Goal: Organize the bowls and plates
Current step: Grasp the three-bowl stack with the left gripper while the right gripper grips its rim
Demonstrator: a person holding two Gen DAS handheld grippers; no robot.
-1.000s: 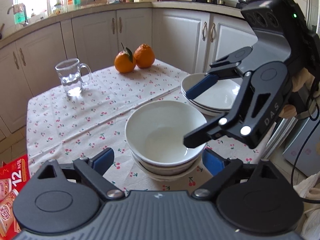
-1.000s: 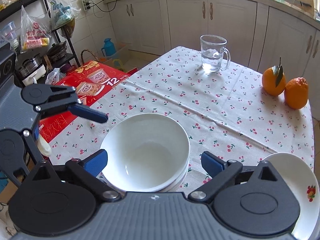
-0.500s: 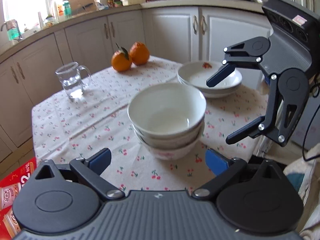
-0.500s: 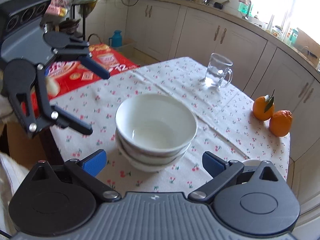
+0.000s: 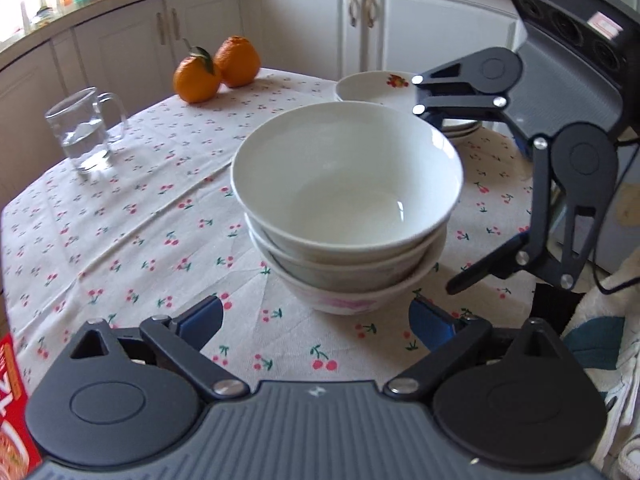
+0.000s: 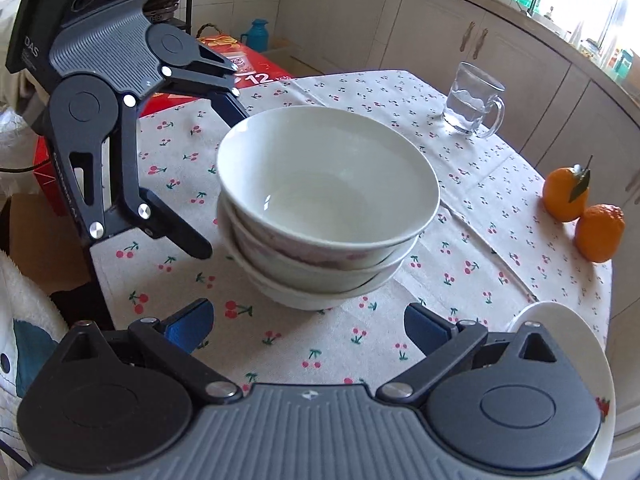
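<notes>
Three white bowls point(image 5: 344, 184) point(image 6: 324, 184) stand nested on the cherry-print tablecloth point(image 5: 132, 240). My left gripper point(image 5: 316, 320) point(image 6: 216, 180) is wide apart with its jaws closing a little. The stack's foot stands just ahead of its tips, and nothing is pressed. My right gripper point(image 6: 308, 324) point(image 5: 448, 204) is open on the opposite side of the stack, with its blue pads point(image 6: 424, 328) short of the bowls. A pile of white plates point(image 5: 372, 88) point(image 6: 560, 320) lies behind the right gripper.
A glass mug of water point(image 5: 82, 132) point(image 6: 472, 100) and two oranges point(image 5: 216, 68) point(image 6: 580, 208) sit farther back on the table. A red carton point(image 6: 248, 68) stands off the table's edge. White kitchen cabinets point(image 5: 304, 28) surround the table.
Both grippers have sunk from above the bowls to the level of the stack's sides, facing each other across it. The bowls have stayed in place and look larger.
</notes>
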